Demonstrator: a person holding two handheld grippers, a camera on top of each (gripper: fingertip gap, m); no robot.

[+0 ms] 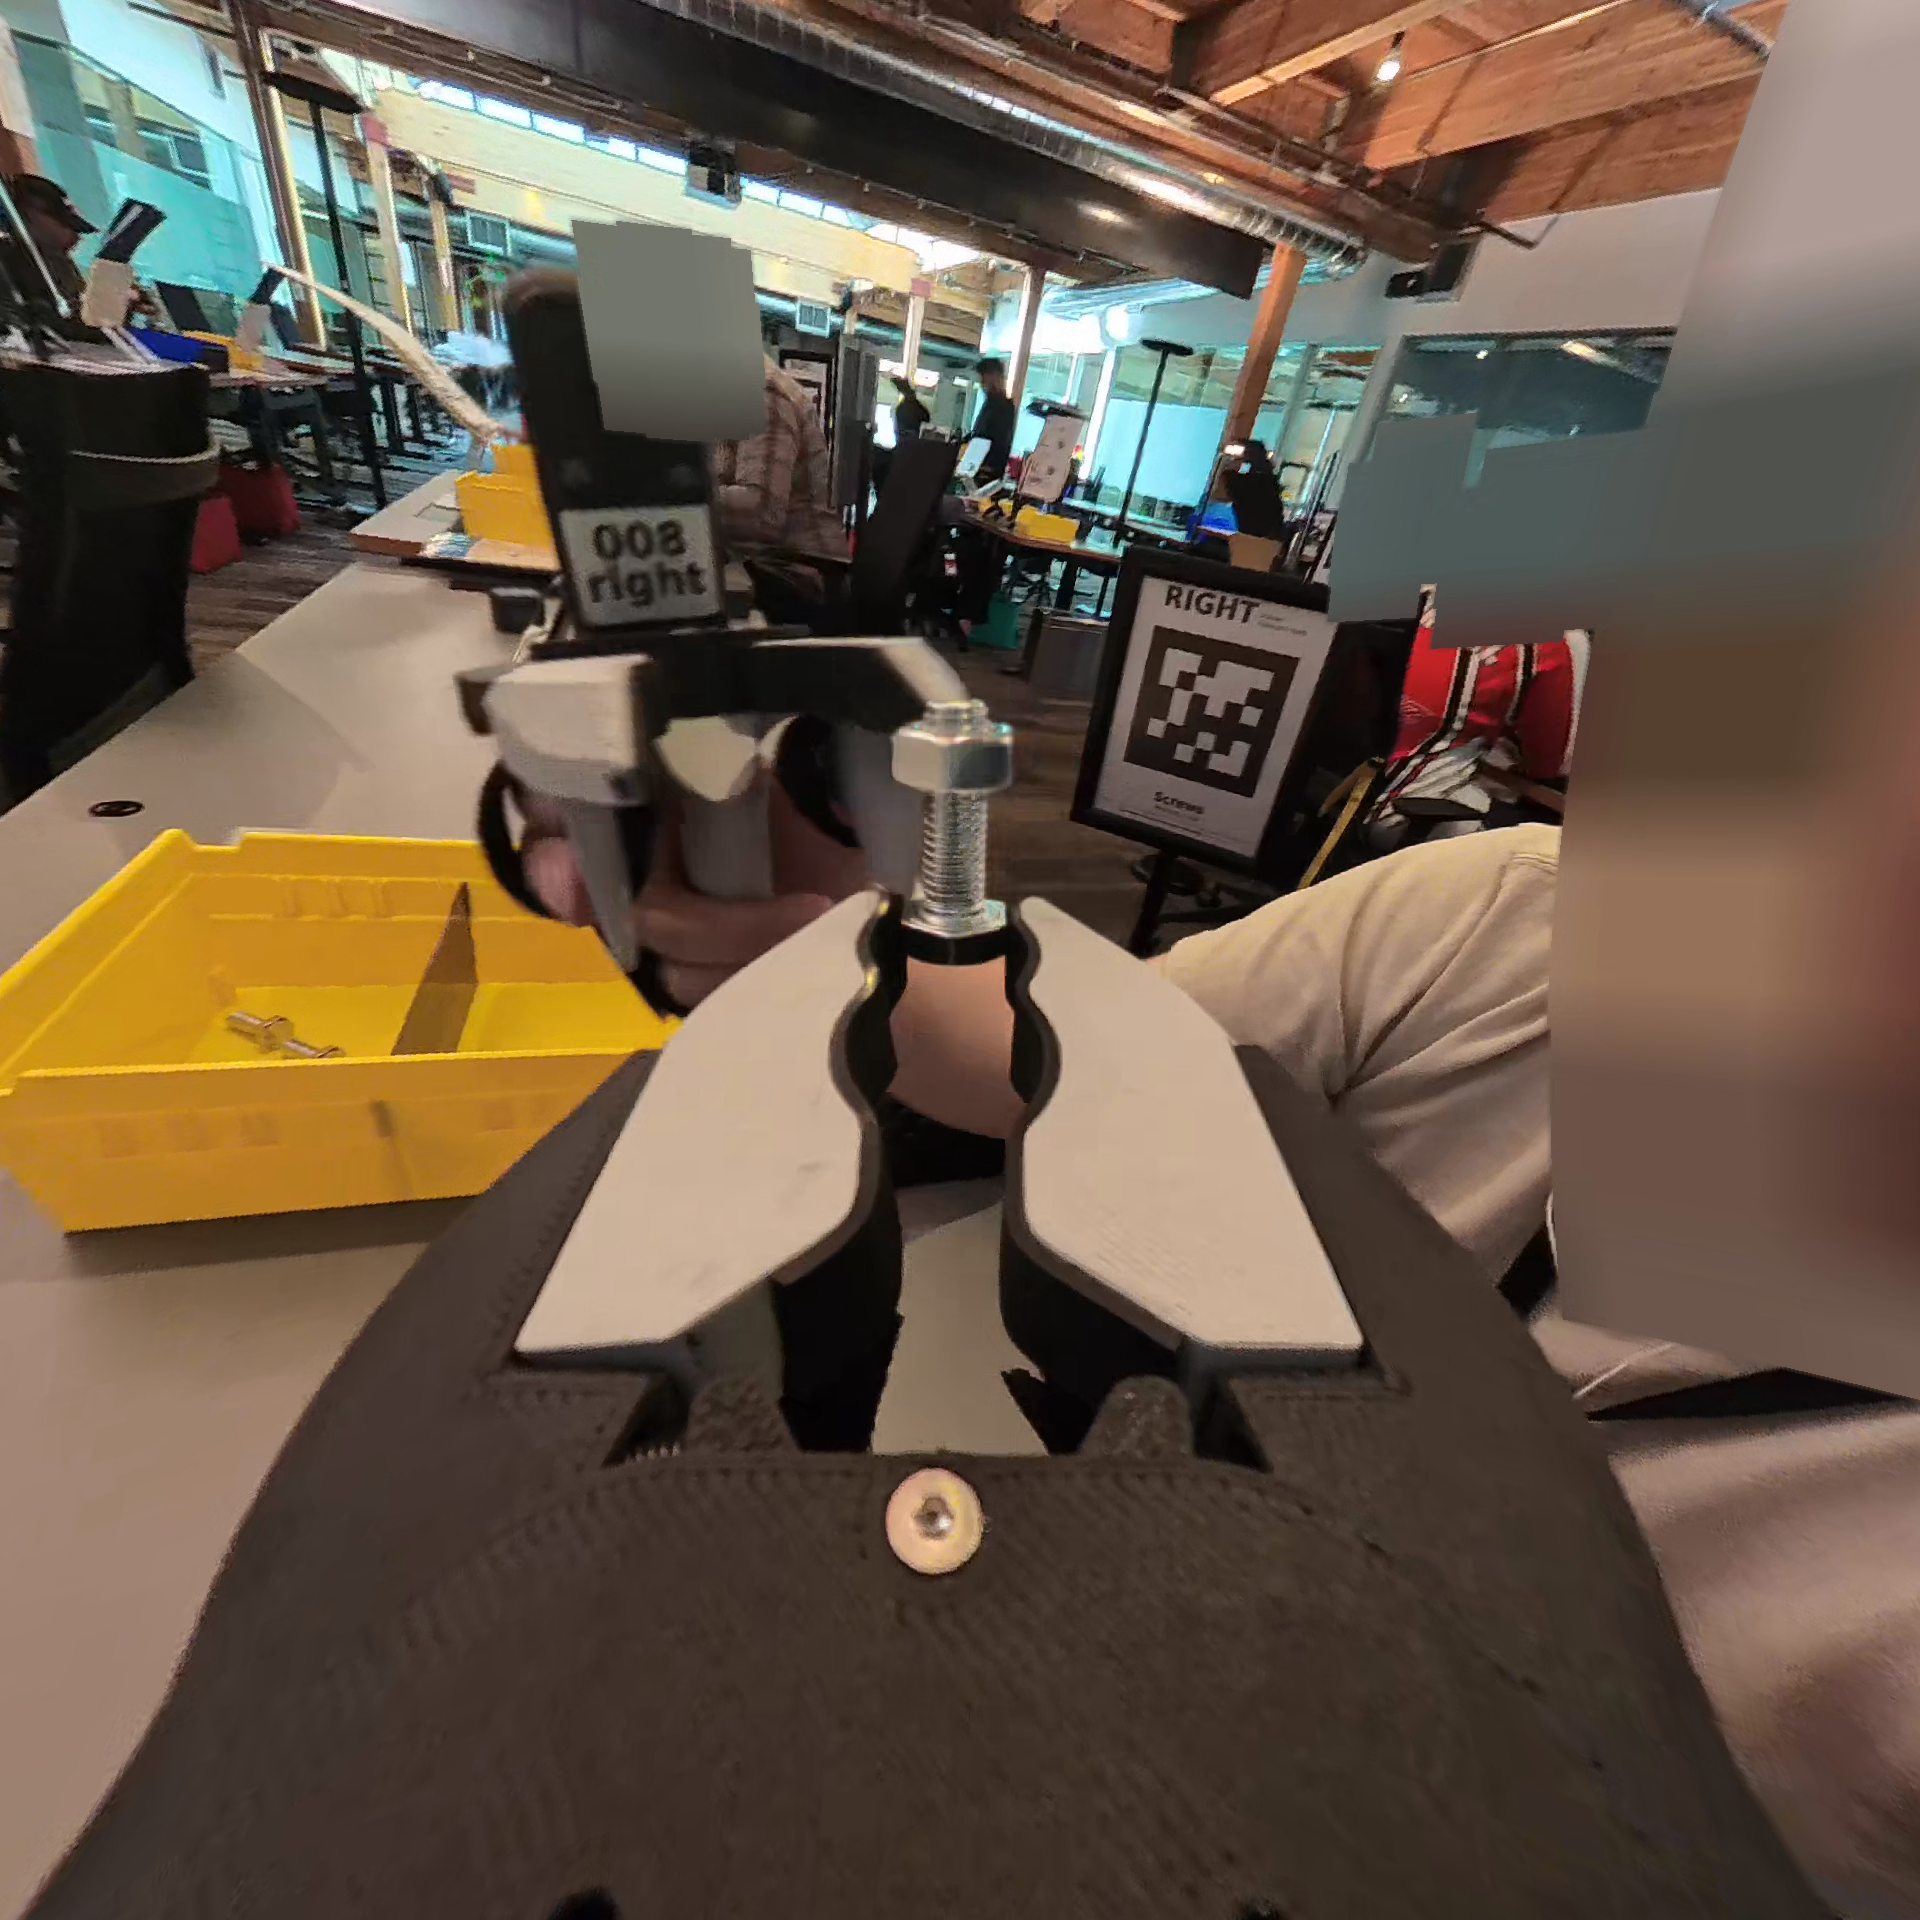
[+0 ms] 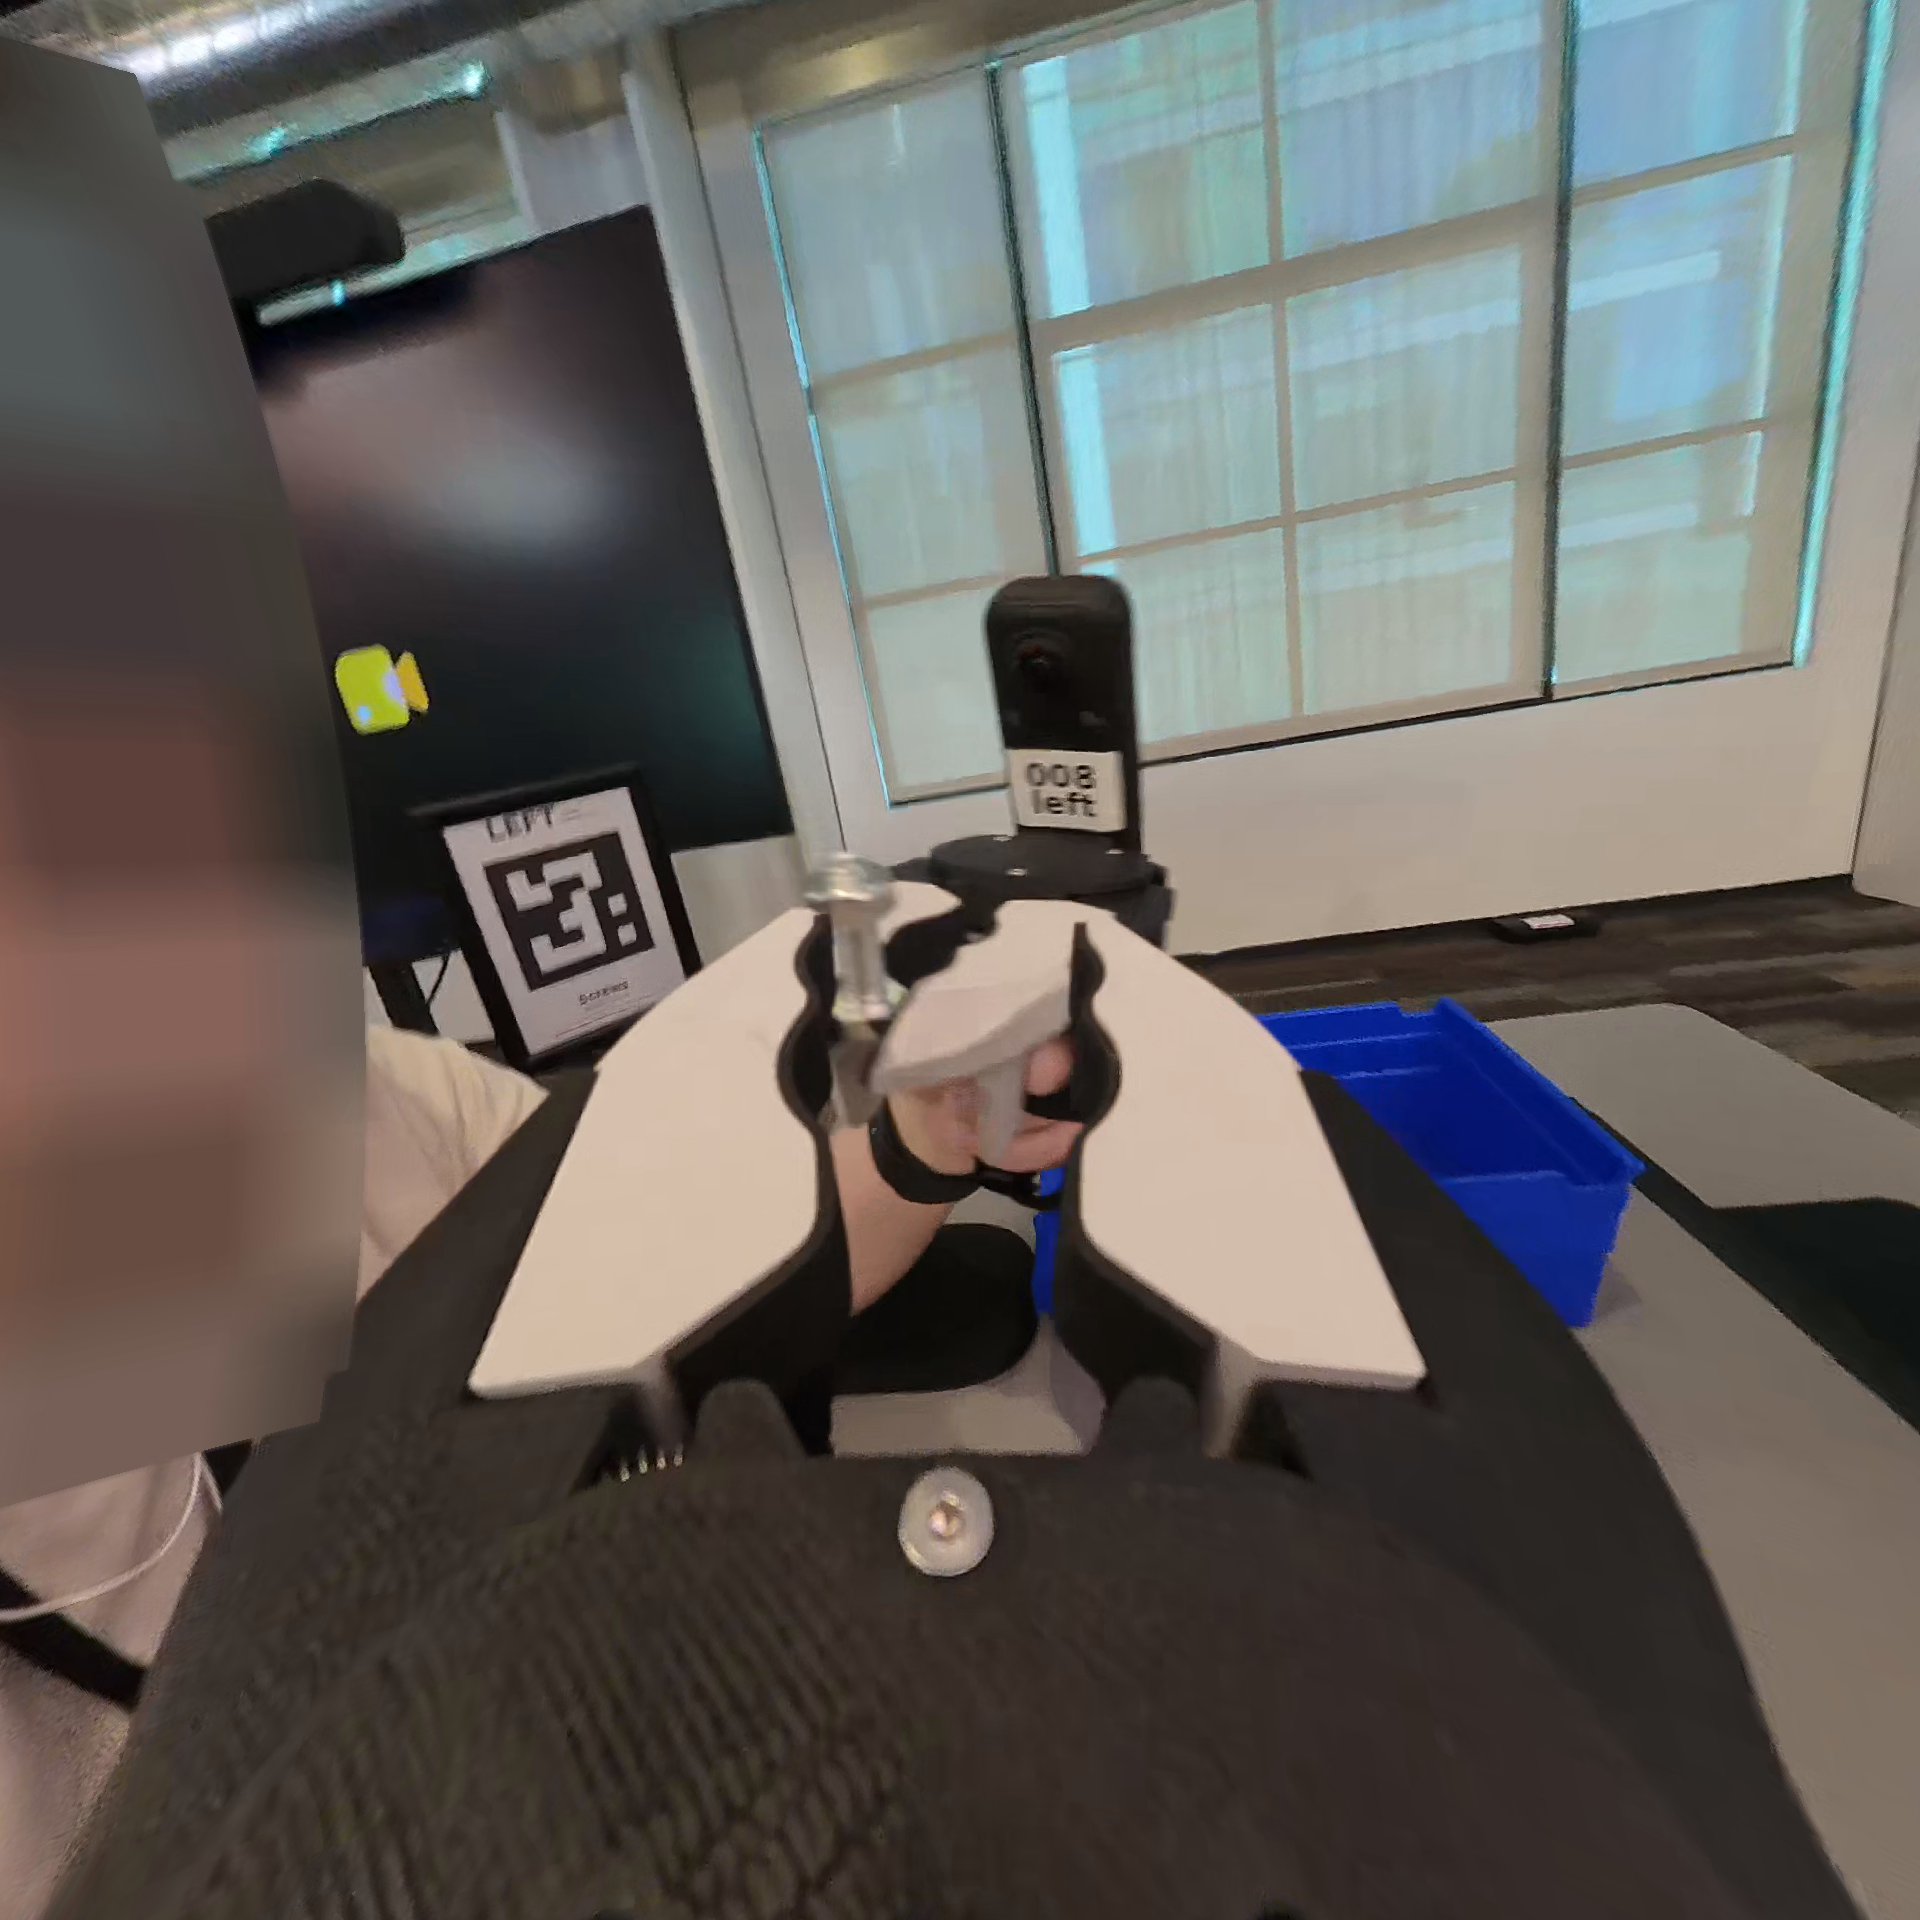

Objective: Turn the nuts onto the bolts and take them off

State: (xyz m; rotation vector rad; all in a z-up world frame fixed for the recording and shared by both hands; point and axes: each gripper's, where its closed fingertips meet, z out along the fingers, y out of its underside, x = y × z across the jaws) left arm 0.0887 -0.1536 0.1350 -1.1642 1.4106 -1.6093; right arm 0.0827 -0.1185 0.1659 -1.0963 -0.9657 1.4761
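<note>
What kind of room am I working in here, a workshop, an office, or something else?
Probably a shared open-plan workspace or lab set up for data collection: rows of work tables with people seated behind, exposed wooden ceiling beams, marker boards on stands, and a yellow parts bin.

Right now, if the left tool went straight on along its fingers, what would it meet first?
The left tool clamps the bolt at its tips. Past that, the person's hand holding the right tool shows through the finger gap and looks first in line, though depth is unclear.
</note>
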